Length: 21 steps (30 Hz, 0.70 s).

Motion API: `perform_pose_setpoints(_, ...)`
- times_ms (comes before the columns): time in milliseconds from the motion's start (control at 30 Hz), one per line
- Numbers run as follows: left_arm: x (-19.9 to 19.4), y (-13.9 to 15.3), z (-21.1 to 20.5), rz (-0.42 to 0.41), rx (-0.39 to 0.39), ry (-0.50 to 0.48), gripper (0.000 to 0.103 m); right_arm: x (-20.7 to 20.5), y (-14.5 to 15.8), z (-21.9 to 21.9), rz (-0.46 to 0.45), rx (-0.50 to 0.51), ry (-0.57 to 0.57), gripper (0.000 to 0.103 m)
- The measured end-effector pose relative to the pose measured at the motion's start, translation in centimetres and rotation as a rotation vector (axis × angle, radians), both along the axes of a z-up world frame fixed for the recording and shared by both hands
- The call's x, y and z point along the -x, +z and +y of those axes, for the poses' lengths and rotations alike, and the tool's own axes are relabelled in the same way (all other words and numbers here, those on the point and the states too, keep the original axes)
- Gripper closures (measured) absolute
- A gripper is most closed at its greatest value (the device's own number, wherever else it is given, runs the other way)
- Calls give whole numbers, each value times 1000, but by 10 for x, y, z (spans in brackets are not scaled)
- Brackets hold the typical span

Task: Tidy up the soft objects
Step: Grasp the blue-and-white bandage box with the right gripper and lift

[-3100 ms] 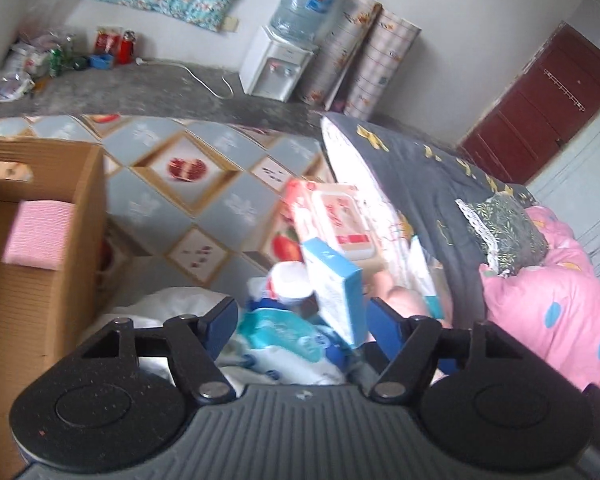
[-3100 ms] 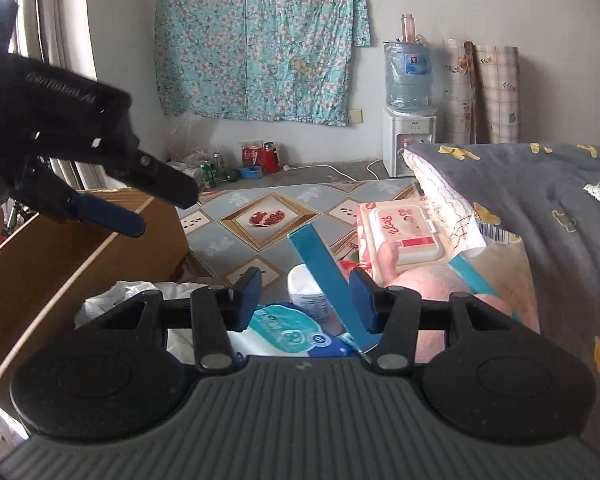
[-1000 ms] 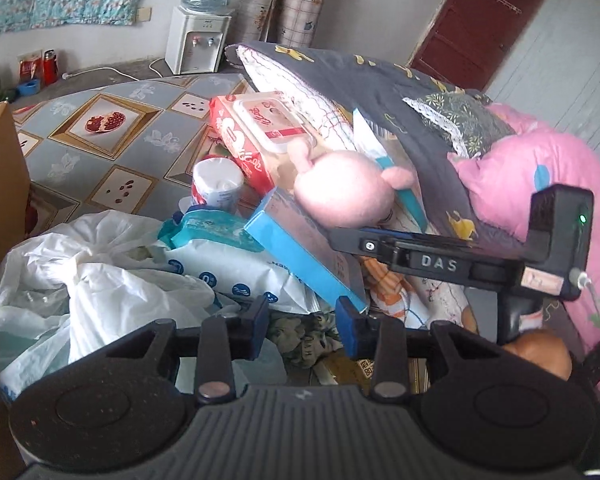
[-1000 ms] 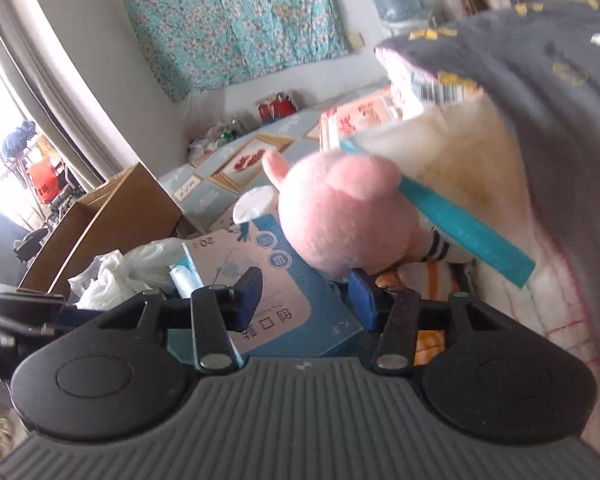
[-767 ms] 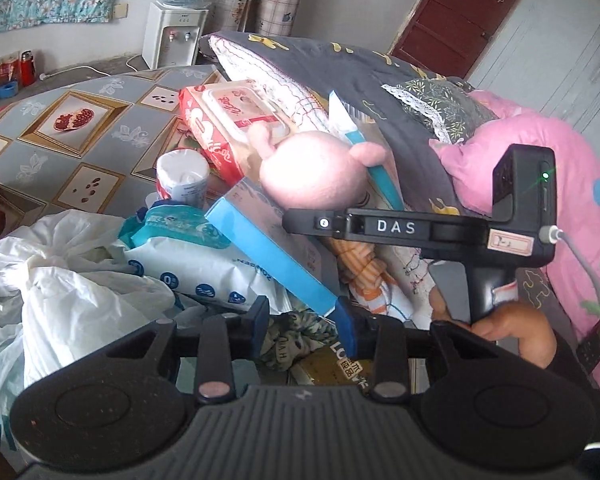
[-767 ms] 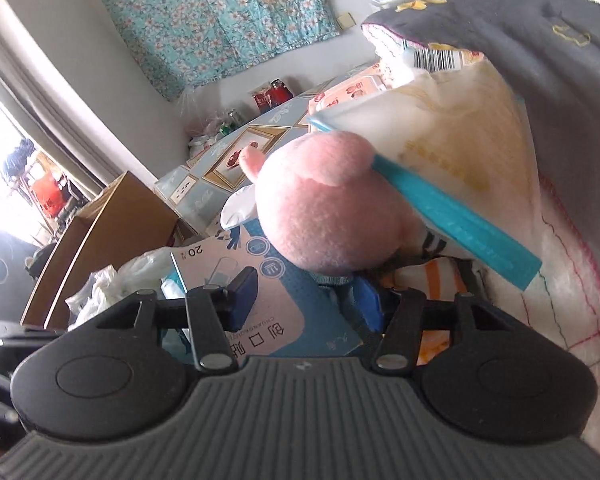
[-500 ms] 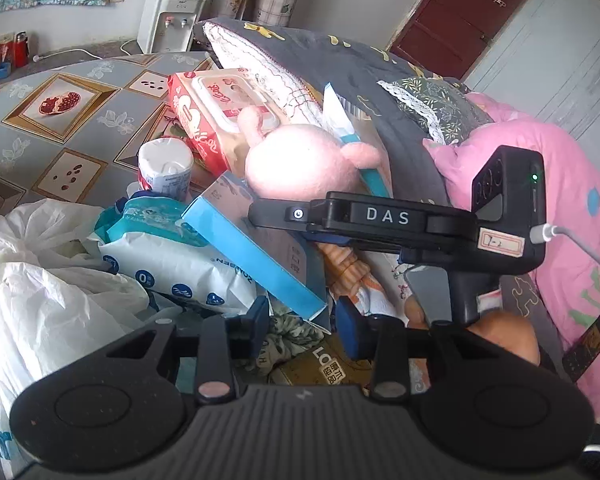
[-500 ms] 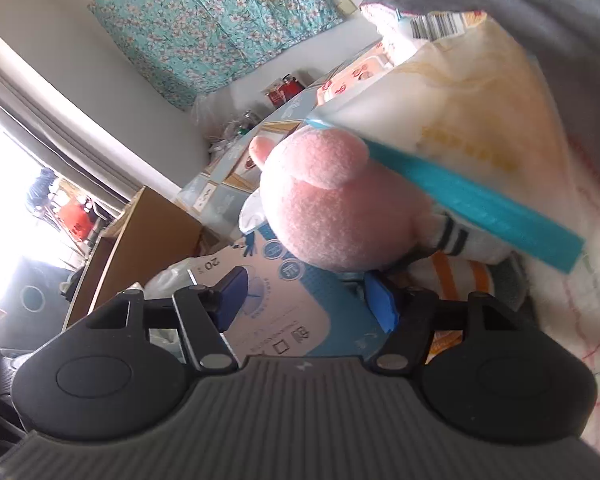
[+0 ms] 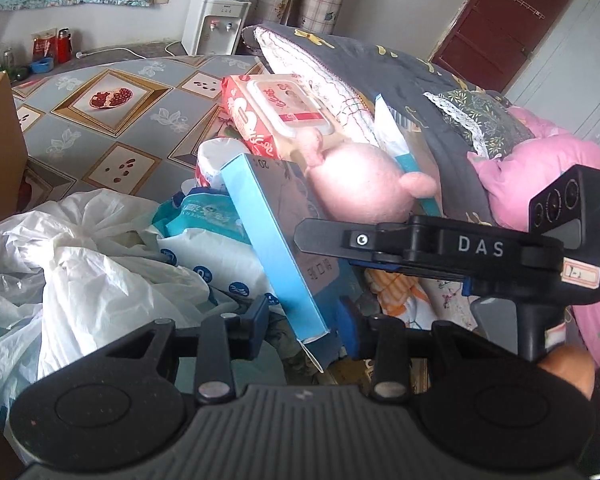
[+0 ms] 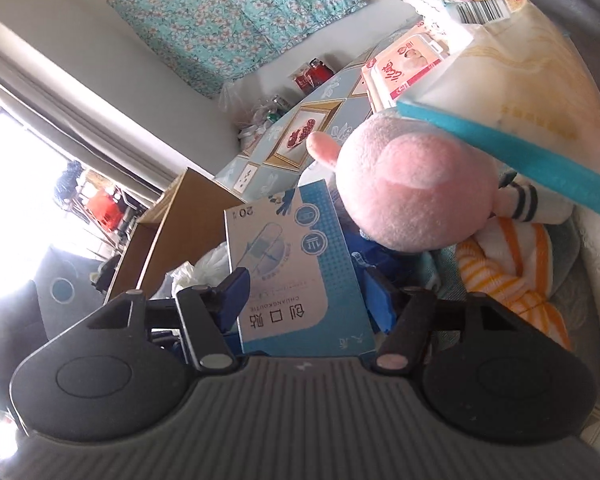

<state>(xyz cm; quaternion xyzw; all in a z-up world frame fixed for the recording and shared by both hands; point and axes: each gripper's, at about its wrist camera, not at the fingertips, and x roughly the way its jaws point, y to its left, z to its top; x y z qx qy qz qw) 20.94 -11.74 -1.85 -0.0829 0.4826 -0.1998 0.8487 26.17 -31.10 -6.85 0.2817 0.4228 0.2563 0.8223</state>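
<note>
Right tool now astride blue box, jaws lately narrowing.

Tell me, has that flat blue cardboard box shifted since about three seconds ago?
Yes. The flat blue cardboard box stood upright beside the red wipes pack; now it leans tilted against the pink plush toy, nearer the camera.
</note>
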Motion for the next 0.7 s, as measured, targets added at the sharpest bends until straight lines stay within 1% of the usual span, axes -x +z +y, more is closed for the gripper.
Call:
perform_pose_setpoints(67, -1, 0, 1, 1, -2, 8, 65, -1, 0, 2, 3, 6, -10, 51)
perform_pose_setpoints(100, -2, 1, 2, -1, 0, 12, 65, -2, 0, 1, 9, 3, -18, 56)
perform_pose_setpoints(133, -2, 2, 2, -4, 5, 15, 65, -1, -1, -1, 14, -1, -27, 59)
perform_pose_setpoints(167, -2, 4, 3, -9, 8, 16, 65, -2, -1, -2, 19, -4, -34, 66)
perform_pose_setpoints(267, -2, 9, 4, -29, 6, 19, 64, 2, -3, -9, 33, -8, -43, 72)
perform_pose_setpoints(367, -5, 8, 6, -7, 29, 25, 62, 3, -5, -10, 49, -12, -51, 72)
perform_pose_setpoints(433, -7, 7, 10, 20, 61, 28, 59, 4, -7, -13, 65, -29, -59, 72)
perform_pose_setpoints(467, -7, 7, 12, 24, 80, 25, 56, 3, -7, -13, 71, -35, -60, 72)
perform_pose_setpoints(500, -6, 8, 14, 24, 93, 20, 48, 3, -8, -13, 77, -44, -59, 72)
perform_pose_setpoints(533, -5, 10, 15, 20, 99, 17, 45, 2, -9, -12, 83, -51, -57, 72)
perform_pose_setpoints(567, -4, 11, 15, 14, 97, 15, 42, 4, -9, -13, 88, -57, -56, 71)
perform_pose_setpoints(633, -6, 11, 14, 10, 77, 20, 42, 3, -10, -12, 94, -65, -54, 71)
perform_pose_setpoints(667, -8, 10, 13, 12, 60, 29, 43, 3, -10, -11, 98, -70, -55, 71)
perform_pose_setpoints(700, -11, 8, 12, 18, 40, 41, 45, 3, -10, -11, 104, -77, -54, 71)
